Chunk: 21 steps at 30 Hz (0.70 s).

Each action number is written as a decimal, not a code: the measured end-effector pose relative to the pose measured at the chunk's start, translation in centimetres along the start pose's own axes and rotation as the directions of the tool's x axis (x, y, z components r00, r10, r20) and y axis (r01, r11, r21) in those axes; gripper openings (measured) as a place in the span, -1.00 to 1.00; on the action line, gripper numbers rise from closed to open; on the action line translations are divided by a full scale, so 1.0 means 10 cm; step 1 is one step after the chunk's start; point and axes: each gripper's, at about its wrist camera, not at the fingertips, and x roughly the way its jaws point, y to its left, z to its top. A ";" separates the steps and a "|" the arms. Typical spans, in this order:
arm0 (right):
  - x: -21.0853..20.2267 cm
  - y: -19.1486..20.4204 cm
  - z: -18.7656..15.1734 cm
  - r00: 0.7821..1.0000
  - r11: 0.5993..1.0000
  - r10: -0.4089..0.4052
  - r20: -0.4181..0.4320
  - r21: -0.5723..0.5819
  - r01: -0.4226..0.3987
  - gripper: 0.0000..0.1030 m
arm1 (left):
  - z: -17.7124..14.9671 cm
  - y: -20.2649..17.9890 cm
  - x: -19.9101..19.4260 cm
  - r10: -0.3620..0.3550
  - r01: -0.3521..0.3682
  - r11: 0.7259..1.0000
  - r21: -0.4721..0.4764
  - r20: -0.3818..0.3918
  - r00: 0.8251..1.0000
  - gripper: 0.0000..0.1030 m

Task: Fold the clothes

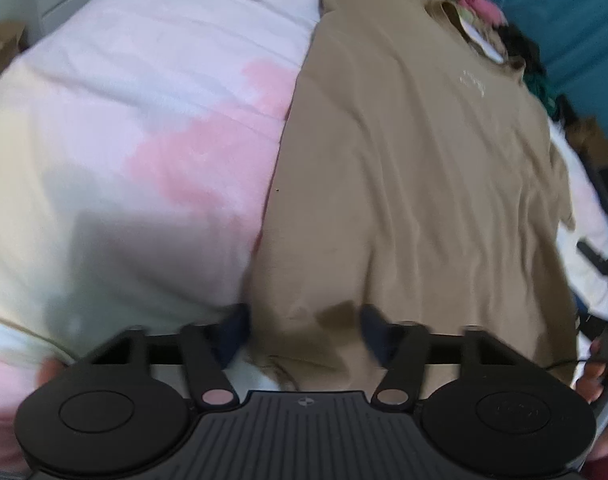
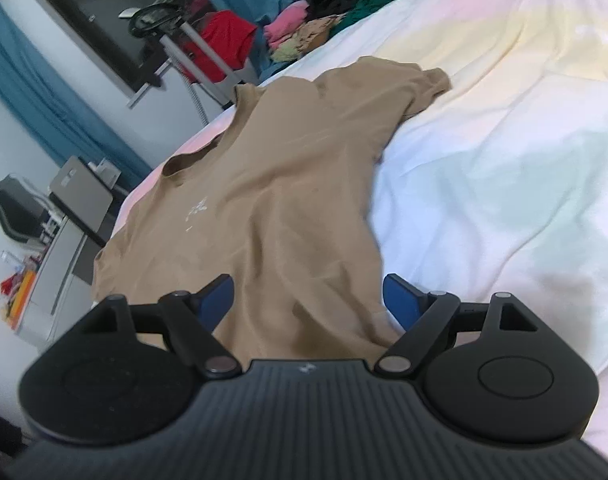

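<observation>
Because the tan T-shirt (image 2: 264, 208) has been spread flat and front-up on the bed (image 2: 483, 160), its hem lies nearest both tools, ready for a first fold, I judge. The left hand-held gripper (image 1: 304, 332) stands over the shirt's hem corner, its fingers partly drawn in with cloth between them; whether the pads actually pinch it I cannot tell through the blur. The right hand-held gripper (image 2: 309, 300) straddles the shirt's other hem corner, fingers wide apart, gripping nothing yet.
</observation>
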 end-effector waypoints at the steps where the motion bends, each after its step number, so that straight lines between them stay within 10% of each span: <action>1: -0.02 0.02 -0.01 1.000 1.000 0.002 0.004 -0.013 -0.002 0.62 | 0.00 0.00 -0.03 0.000 0.000 1.000 0.017 -0.014 1.000 -0.58; 2: -0.04 0.04 -0.01 1.000 1.000 0.003 0.008 -0.026 -0.003 0.62 | 0.01 0.00 -0.07 -0.004 0.005 0.999 0.031 -0.028 1.000 -0.85; 10: -0.18 0.14 -0.02 0.998 0.997 0.041 0.043 -0.073 -0.038 0.62 | -0.10 -0.20 -0.32 0.180 -0.166 0.960 0.226 -0.041 0.983 -0.81; 21: -0.42 0.37 -0.05 0.985 0.971 0.062 0.163 -0.238 -0.022 0.62 | -0.10 -0.65 -0.97 0.110 -0.209 0.904 0.372 0.272 0.956 0.56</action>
